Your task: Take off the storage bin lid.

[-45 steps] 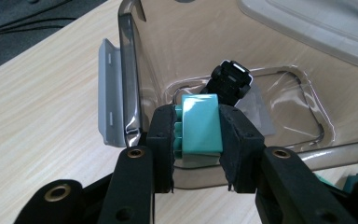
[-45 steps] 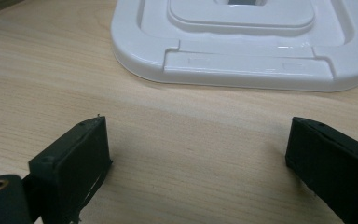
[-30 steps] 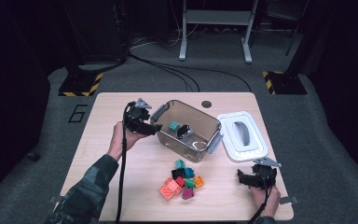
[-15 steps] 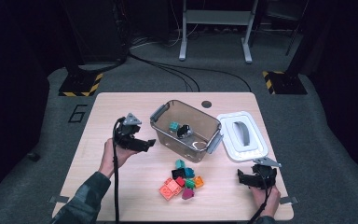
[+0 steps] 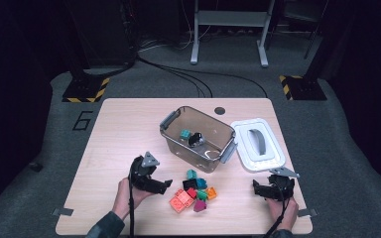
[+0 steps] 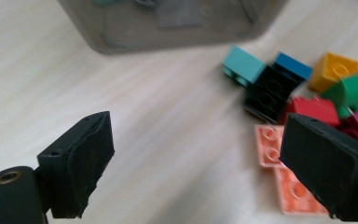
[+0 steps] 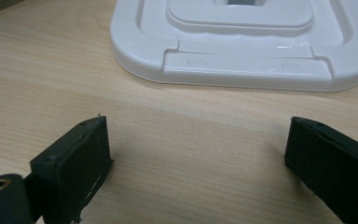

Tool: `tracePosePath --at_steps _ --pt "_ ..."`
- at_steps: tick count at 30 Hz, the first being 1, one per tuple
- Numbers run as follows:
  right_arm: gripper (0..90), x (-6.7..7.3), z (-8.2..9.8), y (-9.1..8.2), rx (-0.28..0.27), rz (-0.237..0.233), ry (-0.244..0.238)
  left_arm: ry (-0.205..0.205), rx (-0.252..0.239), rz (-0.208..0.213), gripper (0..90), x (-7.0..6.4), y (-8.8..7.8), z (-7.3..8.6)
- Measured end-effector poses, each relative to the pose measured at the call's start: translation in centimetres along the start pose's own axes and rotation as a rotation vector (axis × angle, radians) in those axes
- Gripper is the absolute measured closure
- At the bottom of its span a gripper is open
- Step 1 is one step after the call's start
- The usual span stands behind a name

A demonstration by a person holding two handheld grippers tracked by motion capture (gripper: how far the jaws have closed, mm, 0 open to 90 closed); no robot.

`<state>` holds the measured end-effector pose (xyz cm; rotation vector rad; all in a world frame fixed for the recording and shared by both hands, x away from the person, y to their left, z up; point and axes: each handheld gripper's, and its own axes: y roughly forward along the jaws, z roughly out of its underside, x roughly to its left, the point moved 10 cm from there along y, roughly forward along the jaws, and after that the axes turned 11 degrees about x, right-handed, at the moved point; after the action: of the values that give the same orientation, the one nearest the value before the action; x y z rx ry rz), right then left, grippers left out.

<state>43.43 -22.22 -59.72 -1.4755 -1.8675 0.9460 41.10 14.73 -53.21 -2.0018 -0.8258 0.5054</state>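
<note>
I read this as the pick step of loading bricks into the clear bin [image 5: 198, 139]: my left gripper [image 5: 164, 185] is low over the table [image 5: 119, 129] near its front edge, just left of the brick pile [image 5: 192, 191], pointing at it. Its jaws have just been opening and stand wide, nothing between them (bare wood in the gap in the left gripper view). Right gripper [image 5: 256, 188] sits near the front right corner, jaws also spread and empty, the white lid [image 7: 242, 42] lying flat just beyond them. The pile is loose, between the bin and the front edge: a salmon plate [image 6: 284, 172] nearest my right jaw, a black brick [image 6: 270, 91] behind it, teal brick [image 6: 243, 65] closest to the bin wall, then blue, yellow, green, red and a purple one bunched together and touching. The bin already holds a teal piece [image 5: 185, 134] and something dark. Next move, I'd say: slide toward the pile, straddle one brick at the edge, probably the salmon plate or the teal, and close without nudging its neighbours. The plate lies flat, so a grip across its sides looks awkward.
</note>
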Motion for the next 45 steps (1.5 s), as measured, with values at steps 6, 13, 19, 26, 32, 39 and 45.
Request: tracePosePath --at_steps 6,13,19,26,32,39,45 --pt "5.8 0.0 0.0 0.0 0.001 0.000 0.003 0.032 0.026 -0.011 7.5 -3.7 1.3 1.4" --pt "6.0 0.0 0.0 0.0 0.001 0.000 0.005 0.064 0.072 -0.030 7.1 -5.8 2.7 2.9" --pt "6.0 0.0 0.0 0.0 0.000 0.000 0.003 0.053 0.107 -0.022 8.6 -5.0 3.0 3.6" --pt "6.1 0.0 0.0 0.0 0.000 0.000 0.003 0.057 0.119 -0.030 10.2 -3.9 2.7 4.0" --pt "6.1 0.0 0.0 0.0 0.000 -0.001 0.003 0.049 0.160 -0.072 10.3 -1.1 2.0 4.7" --pt "6.1 0.0 0.0 0.0 0.001 0.000 0.003 0.009 0.095 -0.065 12.3 0.1 0.0 3.6" --pt "6.3 0.0 0.0 0.0 -0.001 0.001 0.002 0.034 0.121 -0.001 21.4 -2.9 1.4 2.9"
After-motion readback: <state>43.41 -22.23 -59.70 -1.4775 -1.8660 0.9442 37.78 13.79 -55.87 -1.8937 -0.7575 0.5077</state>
